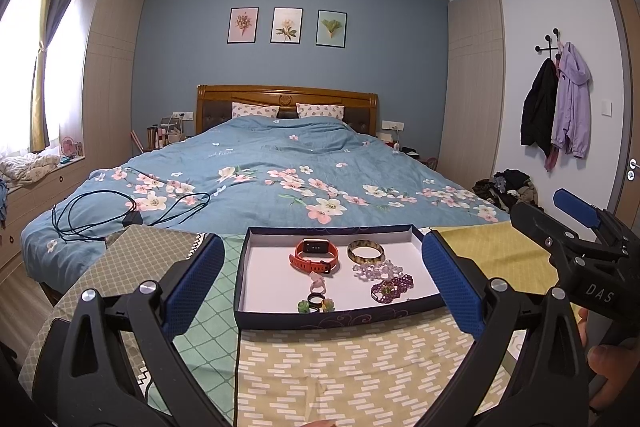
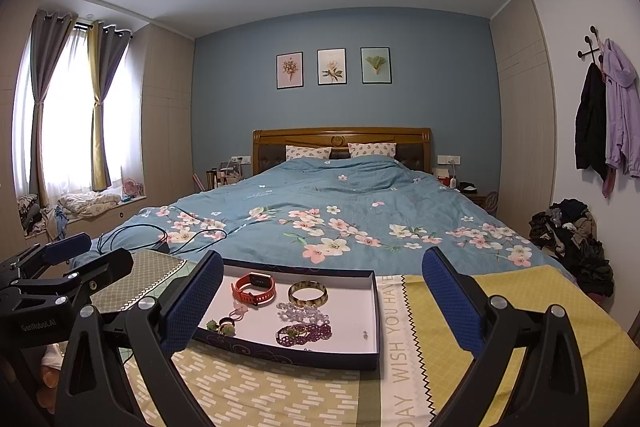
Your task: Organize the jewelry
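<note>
Holding one watch (image 1: pixel 315 255), one bangle (image 1: pixel 365 252)

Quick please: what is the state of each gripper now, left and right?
Left gripper: open, holding nothing, above the jewelry tray.
Right gripper: open, holding nothing.

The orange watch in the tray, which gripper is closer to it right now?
Left, though not by much. The left gripper faces the orange watch head-on in the tray; the right gripper hovers off to its right.
</note>
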`<state>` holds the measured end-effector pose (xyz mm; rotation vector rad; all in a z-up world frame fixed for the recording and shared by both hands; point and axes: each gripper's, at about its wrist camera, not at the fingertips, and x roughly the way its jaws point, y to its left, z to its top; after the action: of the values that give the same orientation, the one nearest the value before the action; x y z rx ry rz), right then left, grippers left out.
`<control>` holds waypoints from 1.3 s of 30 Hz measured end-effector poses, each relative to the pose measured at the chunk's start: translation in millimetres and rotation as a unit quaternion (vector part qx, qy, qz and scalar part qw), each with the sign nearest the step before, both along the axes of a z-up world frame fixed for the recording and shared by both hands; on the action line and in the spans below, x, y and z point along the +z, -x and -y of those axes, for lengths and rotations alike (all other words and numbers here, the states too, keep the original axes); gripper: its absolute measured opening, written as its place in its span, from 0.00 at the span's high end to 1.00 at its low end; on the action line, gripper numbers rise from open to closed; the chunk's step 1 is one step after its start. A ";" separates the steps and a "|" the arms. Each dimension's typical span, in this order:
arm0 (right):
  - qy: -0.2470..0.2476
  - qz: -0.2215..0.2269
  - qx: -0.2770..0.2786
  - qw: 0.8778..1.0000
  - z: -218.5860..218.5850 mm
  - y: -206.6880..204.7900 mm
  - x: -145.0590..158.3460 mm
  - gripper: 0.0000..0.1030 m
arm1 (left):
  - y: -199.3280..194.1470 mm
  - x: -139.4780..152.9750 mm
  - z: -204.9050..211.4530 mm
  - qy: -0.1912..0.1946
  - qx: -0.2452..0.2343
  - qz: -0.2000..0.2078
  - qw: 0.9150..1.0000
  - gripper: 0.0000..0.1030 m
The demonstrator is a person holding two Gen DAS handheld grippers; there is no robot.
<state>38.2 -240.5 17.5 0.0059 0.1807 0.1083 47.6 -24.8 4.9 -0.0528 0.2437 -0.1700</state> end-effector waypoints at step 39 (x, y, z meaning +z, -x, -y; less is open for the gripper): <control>0.000 -0.004 -0.002 1.000 0.3 -2.5 0.5 0.07 | -1.2 -7.4 -0.4 0.001 -0.002 -0.009 1.000 0.06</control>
<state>40.6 -240.8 18.0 0.0061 0.1892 0.1041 48.9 -24.3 -2.5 -0.0561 0.2619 -0.1737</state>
